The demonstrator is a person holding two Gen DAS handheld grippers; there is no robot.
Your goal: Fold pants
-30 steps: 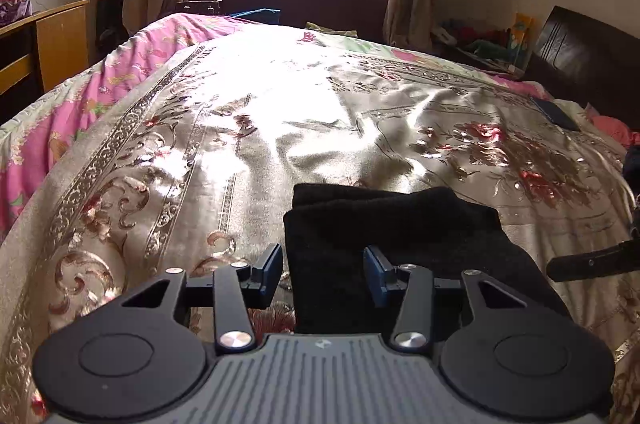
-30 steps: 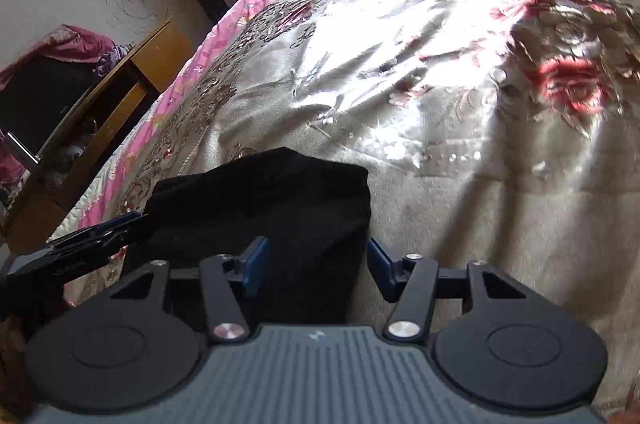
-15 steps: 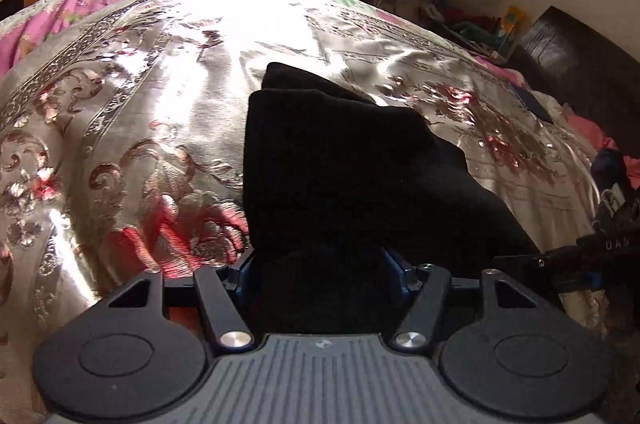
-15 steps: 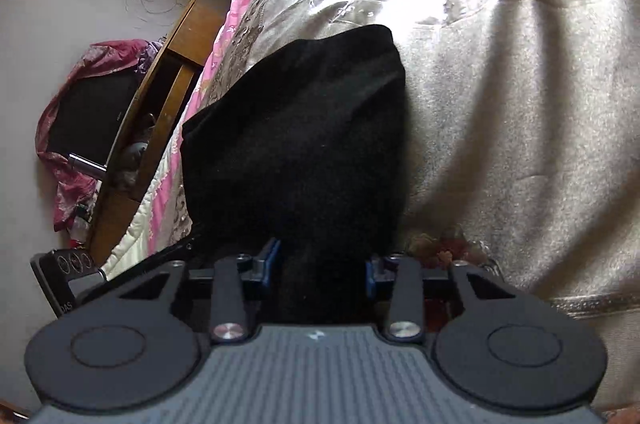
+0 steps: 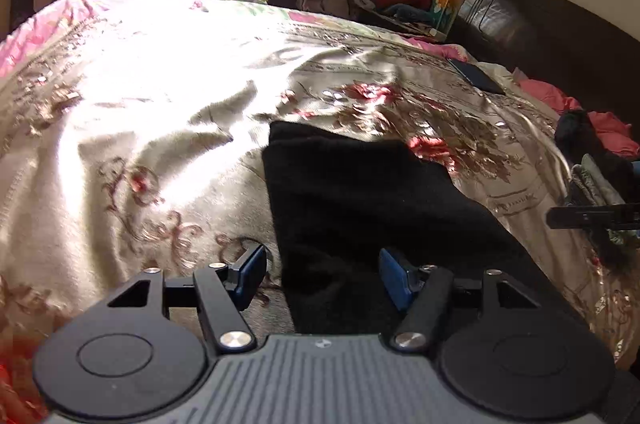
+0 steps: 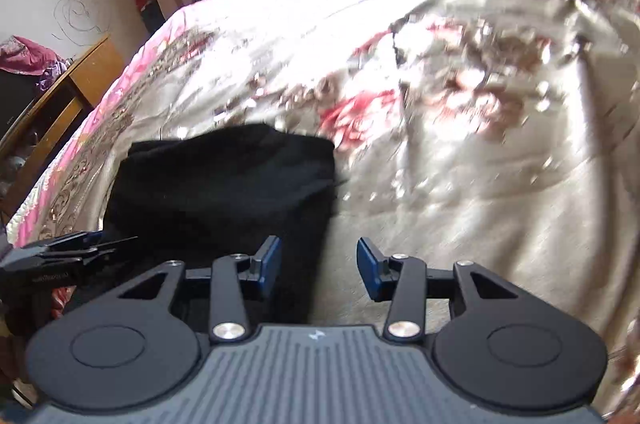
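The bed [image 5: 140, 128] carries the black pants [image 5: 372, 208], folded into a compact stack near its front edge. Both the left gripper [image 5: 322, 274] and right gripper [image 6: 318, 268] hover with fingers spread, holding nothing. Best to lift straight away, without snagging the top layer.

Bed [image 5: 168, 128] carries everything, covered by a shiny beige bedspread [image 5: 120, 184] with red flower print and a pink border on the left edge. Bedspread is wrinkled mid-bed, sunlit on the far left half. Black folded pants [image 5: 360, 192] lie flat on it, near side, centre-right. A dark flat object [image 5: 476, 77] lies far right by the headboard end. Pink and dark clothes [image 5: 600, 132] are piled at the right edge.
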